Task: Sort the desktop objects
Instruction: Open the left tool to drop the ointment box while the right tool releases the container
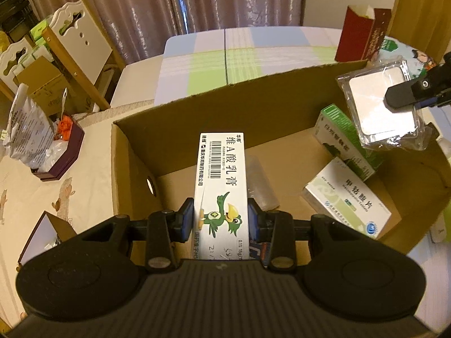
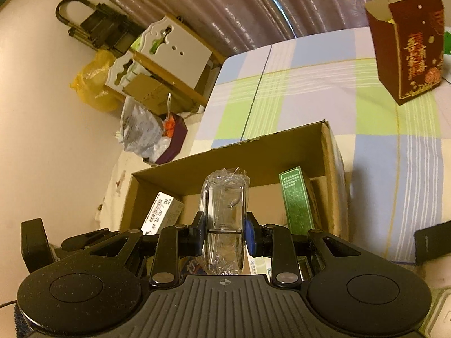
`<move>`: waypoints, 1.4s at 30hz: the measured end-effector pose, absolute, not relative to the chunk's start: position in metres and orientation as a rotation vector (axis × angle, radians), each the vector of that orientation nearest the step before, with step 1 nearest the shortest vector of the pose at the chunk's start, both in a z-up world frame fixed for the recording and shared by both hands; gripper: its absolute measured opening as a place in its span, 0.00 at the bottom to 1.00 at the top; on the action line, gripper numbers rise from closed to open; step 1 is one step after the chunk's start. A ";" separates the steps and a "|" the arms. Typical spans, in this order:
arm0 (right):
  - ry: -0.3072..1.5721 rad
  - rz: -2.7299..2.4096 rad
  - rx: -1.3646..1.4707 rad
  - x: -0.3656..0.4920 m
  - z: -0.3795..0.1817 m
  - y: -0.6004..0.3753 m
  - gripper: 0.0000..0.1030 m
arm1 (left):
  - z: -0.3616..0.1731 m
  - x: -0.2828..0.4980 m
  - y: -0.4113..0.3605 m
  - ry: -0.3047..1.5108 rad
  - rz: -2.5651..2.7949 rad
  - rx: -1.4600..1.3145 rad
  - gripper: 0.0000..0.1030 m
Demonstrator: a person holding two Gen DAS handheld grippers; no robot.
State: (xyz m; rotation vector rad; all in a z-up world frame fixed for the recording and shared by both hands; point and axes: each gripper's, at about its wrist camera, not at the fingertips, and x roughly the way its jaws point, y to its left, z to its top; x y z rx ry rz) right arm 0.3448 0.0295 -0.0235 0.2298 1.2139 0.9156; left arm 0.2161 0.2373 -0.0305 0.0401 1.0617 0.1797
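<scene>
— Blue pads of the left gripper pinch what, exactly?

— A white ointment carton with a green bird, clamped at its near end, its far end sticking out over the open cardboard box.

— And the right gripper?

— Closed on a clear plastic-wrapped case, held just above the box's near right side.

— Inside the box?

— A green medicine box leans at the far right; a white tablet box lies nearer, beside it.
</scene>
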 end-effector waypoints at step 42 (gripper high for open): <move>1.200 0.928 0.082 0.358 -0.075 0.085 0.70 | -0.042 0.231 0.252 1.081 0.291 0.031 0.51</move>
